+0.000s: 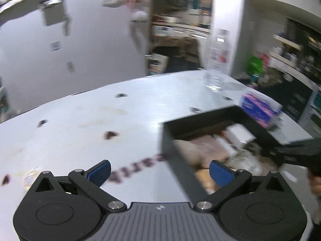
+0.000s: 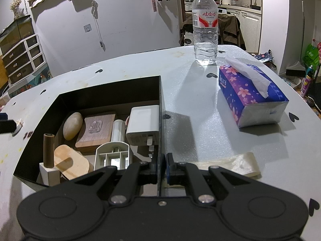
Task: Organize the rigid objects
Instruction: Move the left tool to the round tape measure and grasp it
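black box point(image 2: 112, 92) lower left of right-wrist view, packed with pebble point(image 2: 72, 126), wooden block point(image 2: 96, 131), white charger point(image 2: 143, 127) | right gripper point(image 2: 161, 165) clamped on box wall, risks tipping box if tugged | left gripper point(image 1: 159, 172) spread wide, empty | water bottle point(image 2: 205, 28) upper centre, easily toppled

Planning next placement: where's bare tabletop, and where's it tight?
Bare: the table strip between the black box wall and the tissue pack, and the wide stretch left of the box. Tight: inside the box, packed; right tongs clamp its right wall. Water bottle blocks the far edge.
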Available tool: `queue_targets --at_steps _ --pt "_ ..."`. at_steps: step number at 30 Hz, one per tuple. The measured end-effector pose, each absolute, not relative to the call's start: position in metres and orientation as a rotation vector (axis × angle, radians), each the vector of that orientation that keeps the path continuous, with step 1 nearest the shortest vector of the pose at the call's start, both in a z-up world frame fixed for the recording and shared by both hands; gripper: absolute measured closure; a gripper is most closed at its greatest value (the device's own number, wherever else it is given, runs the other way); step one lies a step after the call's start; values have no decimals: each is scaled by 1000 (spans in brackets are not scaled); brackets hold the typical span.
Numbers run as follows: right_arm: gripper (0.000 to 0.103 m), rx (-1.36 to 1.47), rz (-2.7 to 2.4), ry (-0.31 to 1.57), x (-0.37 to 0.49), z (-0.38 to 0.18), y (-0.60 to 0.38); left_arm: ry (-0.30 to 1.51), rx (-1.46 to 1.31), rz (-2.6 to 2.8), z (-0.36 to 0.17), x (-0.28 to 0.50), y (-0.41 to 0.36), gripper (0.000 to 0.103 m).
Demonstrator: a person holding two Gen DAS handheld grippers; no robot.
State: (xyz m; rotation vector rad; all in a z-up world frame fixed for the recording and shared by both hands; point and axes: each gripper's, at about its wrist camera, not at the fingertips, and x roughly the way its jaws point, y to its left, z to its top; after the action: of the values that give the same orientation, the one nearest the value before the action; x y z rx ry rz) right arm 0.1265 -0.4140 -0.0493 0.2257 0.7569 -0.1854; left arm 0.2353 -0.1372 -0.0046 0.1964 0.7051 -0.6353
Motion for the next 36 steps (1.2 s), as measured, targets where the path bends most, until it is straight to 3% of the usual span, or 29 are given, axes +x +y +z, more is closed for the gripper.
queue_targets --at_steps 18,24,30,36 --pt "96 227 -188 759 127 -50 -414 677 158 -122 -51 318 -30 0" --pt "96 223 -192 764 128 -51 -413 714 72 -96 -68 335 -14 18" --pt "96 222 -194 765 129 -51 -412 688 50 -64 -75 340 -14 46" --pt "97 219 -195 767 129 -52 -412 689 38 -84 -71 334 -18 48"
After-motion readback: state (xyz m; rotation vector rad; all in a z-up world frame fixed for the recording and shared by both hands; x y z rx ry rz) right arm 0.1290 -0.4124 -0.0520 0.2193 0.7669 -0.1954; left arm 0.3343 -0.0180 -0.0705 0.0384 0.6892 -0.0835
